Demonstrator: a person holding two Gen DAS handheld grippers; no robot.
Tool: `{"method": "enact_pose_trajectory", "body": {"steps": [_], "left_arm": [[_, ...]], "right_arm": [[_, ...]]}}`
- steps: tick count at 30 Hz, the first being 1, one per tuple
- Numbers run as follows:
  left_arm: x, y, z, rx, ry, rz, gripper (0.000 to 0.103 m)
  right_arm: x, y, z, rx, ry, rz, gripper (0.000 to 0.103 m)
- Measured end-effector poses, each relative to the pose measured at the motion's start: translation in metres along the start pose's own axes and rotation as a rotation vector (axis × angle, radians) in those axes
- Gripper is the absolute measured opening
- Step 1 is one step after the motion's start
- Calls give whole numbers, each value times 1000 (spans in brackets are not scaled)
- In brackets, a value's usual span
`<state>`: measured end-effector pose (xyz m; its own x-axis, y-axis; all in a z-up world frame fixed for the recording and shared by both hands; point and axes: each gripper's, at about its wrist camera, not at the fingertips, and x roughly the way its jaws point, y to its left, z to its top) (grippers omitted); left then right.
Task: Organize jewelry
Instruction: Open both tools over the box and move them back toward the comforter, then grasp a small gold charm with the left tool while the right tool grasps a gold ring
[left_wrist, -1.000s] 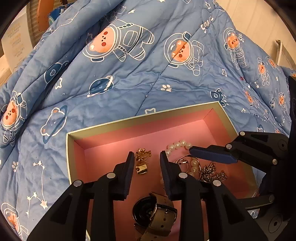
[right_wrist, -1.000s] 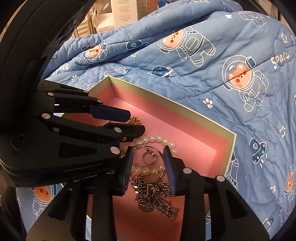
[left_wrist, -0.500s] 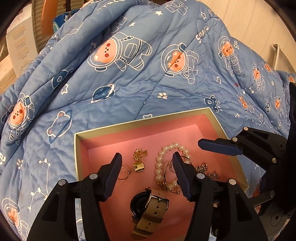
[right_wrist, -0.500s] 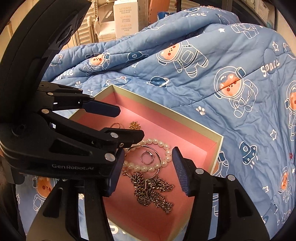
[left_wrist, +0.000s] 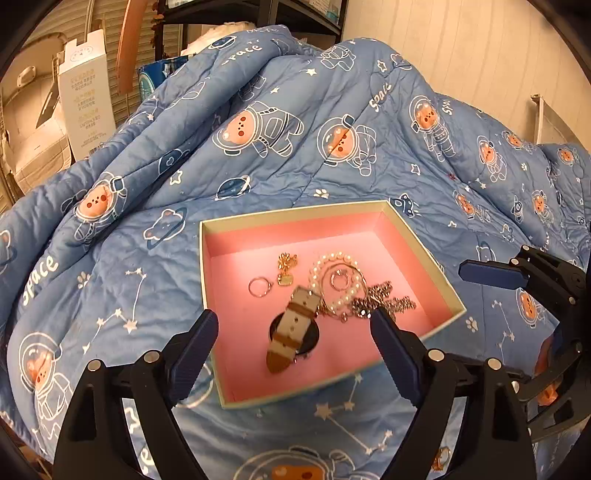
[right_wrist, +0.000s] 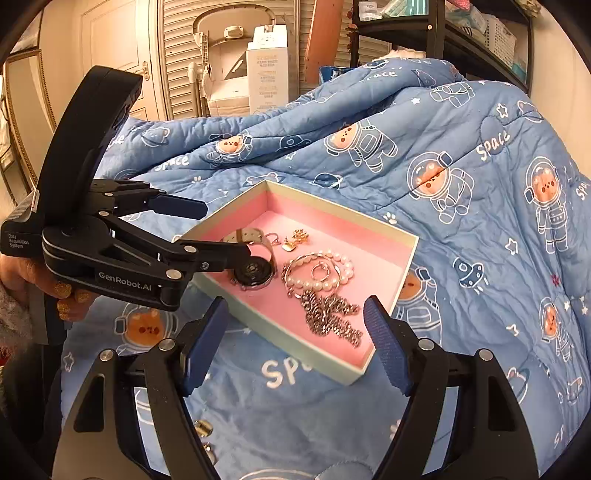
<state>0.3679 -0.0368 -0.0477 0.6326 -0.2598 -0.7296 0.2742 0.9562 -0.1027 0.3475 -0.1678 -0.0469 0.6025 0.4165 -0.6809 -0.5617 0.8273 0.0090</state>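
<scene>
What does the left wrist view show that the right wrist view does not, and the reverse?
Only the left wrist view shows the watch's beige strap lying over its dark case, and a cream wall behind the quilt. Only the right wrist view shows the person's hand holding the left claw, a louvered door, and small metal pieces on the quilt. Both show the pink-lined box, pearl bracelet, silver chain, gold charm, white carton and blue quilt; both claws stand open.

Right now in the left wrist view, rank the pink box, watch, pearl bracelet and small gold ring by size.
1. pink box
2. watch
3. pearl bracelet, close to the watch, and farther away, so unsure
4. small gold ring
</scene>
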Motion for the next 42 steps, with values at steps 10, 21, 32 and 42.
{"method": "enact_pose_trajectory", "body": {"steps": [10,21,32,42], "left_arm": [[-41,-11,-75,-31,-46,48,90],[-49,-23,-129,-120,-12,26,89],[-45,-48,-131,-45,2,-18,69],[-17,-94,-118,84,73,-56,46]], "right_arm": [[-27,37,-70,35,56,80,75],[-12,60,-110,52,128,90,40],[-22,45,-118,128,112,63,25],[-47,16,-141,228,131,2,26]]}}
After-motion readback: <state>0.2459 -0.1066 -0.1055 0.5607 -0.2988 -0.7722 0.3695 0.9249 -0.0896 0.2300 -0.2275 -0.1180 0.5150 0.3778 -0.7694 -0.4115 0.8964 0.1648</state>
